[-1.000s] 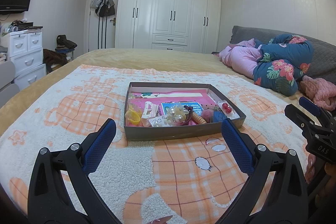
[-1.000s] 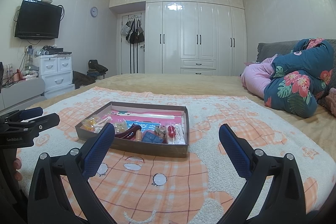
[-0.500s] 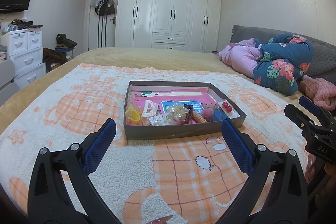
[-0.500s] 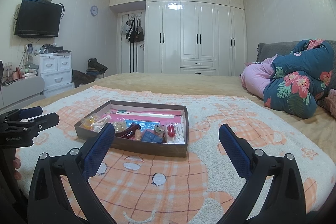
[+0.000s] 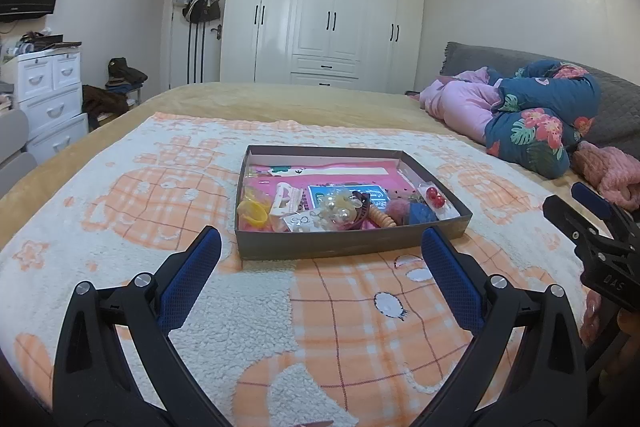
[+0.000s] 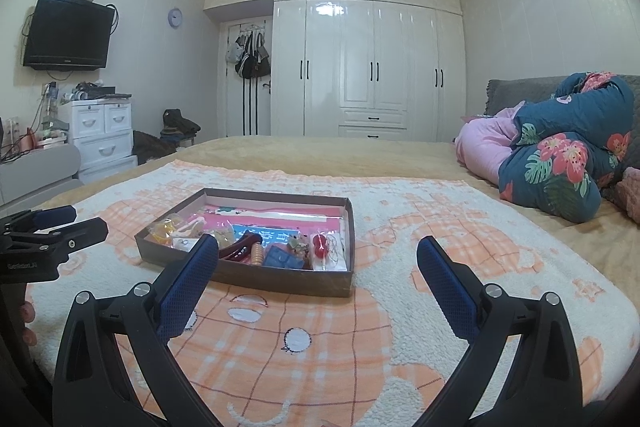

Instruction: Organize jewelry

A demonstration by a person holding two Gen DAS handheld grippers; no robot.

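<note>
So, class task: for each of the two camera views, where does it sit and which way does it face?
Left wrist view: sits on the left gripper, facing the tray head-on; its open fingers frame it, the right gripper at the right edge.
Right wrist view: sits on the right gripper, facing the wardrobe, tray left of centre; left gripper at the left edge.
Both share tray, blanket and wardrobe.

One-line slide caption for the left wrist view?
Left gripper, jaws open and empty, faces a shallow brown cardboard tray of mixed jewelry on an orange-checked fleece blanket.
</note>
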